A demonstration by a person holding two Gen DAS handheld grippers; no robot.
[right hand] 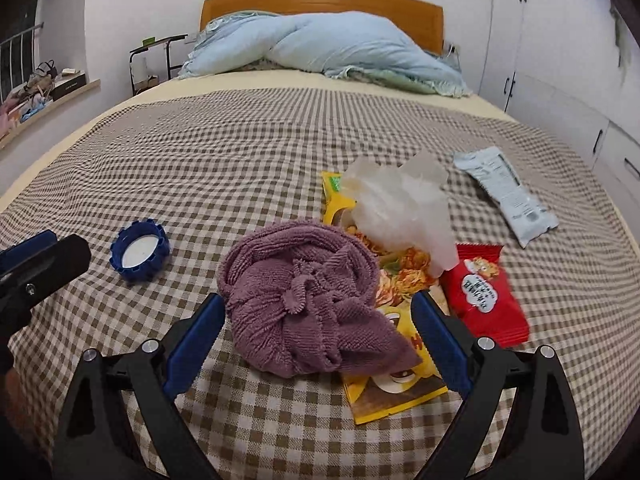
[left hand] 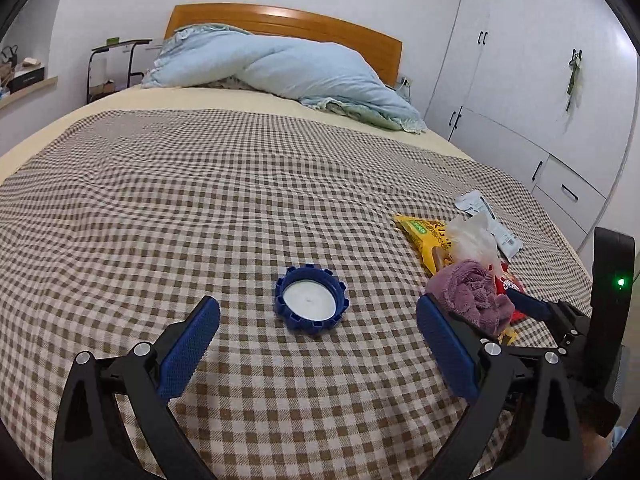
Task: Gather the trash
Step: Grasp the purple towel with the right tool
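A blue bottle cap with a white inside lies on the checked bedspread, just ahead of my open left gripper. It also shows in the right wrist view. A crumpled purple cloth sits between the fingers of my open right gripper, over a yellow snack bag. A clear plastic bag, a red wrapper and a pale blue wrapper lie around it. The same pile shows at the right of the left wrist view.
A light blue duvet is heaped against the wooden headboard. White wardrobes stand along the right side. A black side table and a cluttered sill are at the left.
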